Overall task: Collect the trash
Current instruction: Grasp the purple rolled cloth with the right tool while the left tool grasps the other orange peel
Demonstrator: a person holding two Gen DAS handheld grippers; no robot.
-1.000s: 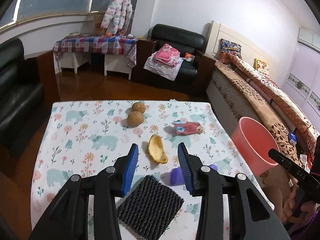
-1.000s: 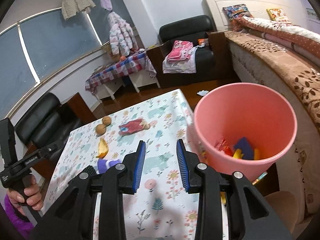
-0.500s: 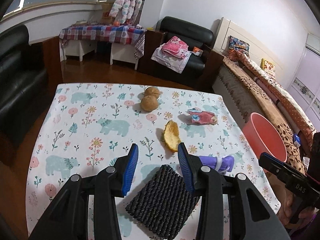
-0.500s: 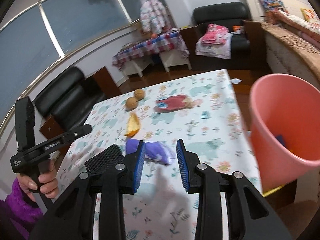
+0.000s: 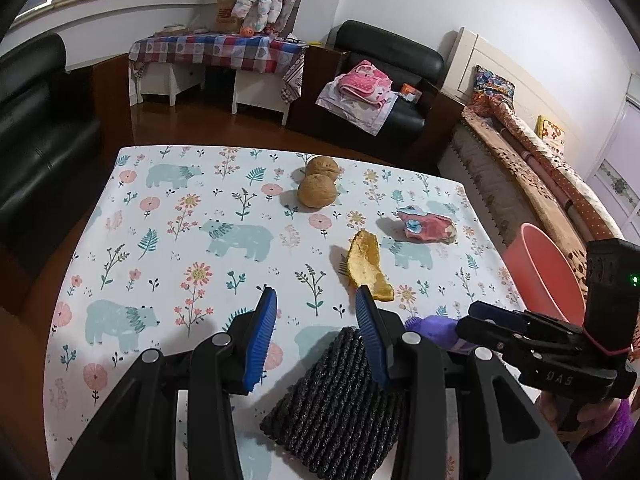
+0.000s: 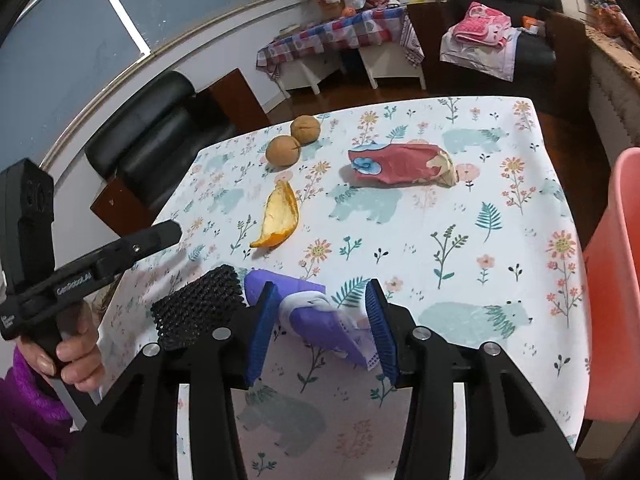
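The right tongs (image 6: 322, 322) are opening, with the purple wrapper (image 6: 308, 312) lying between the blue pads, which are not seen pressing on it; the wrapper rests on the floral tabletop (image 6: 460, 208), just beside a black woven mat (image 6: 200, 306); the left tongs (image 5: 316, 334) are held open above that mat (image 5: 340, 400), nothing gripped; an orange peel (image 6: 278, 220), a red wrapper (image 6: 400, 166) and two walnuts (image 6: 294, 140) lie farther off; a pink bin (image 6: 612, 280) stands at the tabletop's right edge.
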